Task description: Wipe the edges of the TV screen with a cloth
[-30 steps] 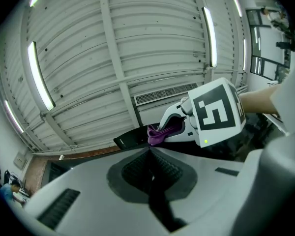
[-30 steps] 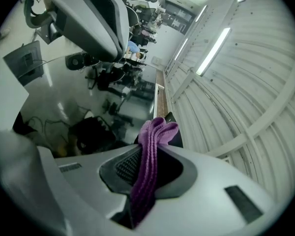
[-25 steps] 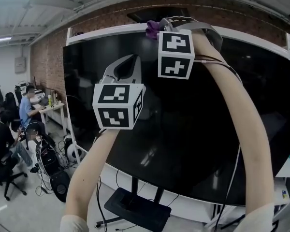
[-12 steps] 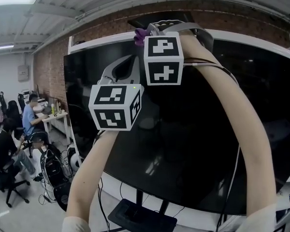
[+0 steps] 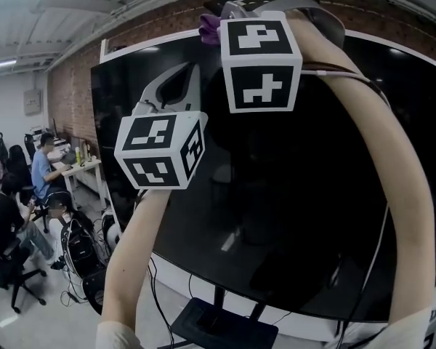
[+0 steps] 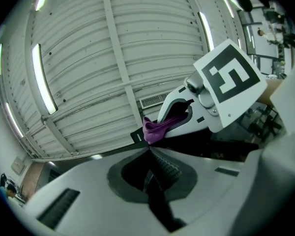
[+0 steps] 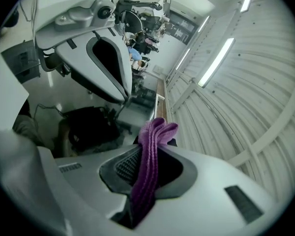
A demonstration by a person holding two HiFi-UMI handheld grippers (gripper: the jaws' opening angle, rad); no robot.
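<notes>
Near 12 o'clock on the TV (image 5: pixel 276 195) rim, the right claw (image 7: pixel 156 142) pinches a cloth (image 7: pixel 146 181), seemingly soft and light, by its fold; left claw (image 6: pixel 150 149) pressed together, empty.

The left claw (image 6: pixel 148 150) and right claw (image 7: pixel 153 133) are smooth white shells around dark ribbed pads (image 6: pixel 166 167). Each carries a white cube (image 5: pixel 160 150) printed with black square markers. A thin cable (image 5: pixel 338 73) runs along the right arm. Pale sleeves (image 5: pixel 115 336) show low down.

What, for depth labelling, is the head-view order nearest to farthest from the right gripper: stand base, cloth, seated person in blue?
1. Cloth, in the right gripper, top.
2. Stand base, bottom centre.
3. Person in blue, far left.
</notes>
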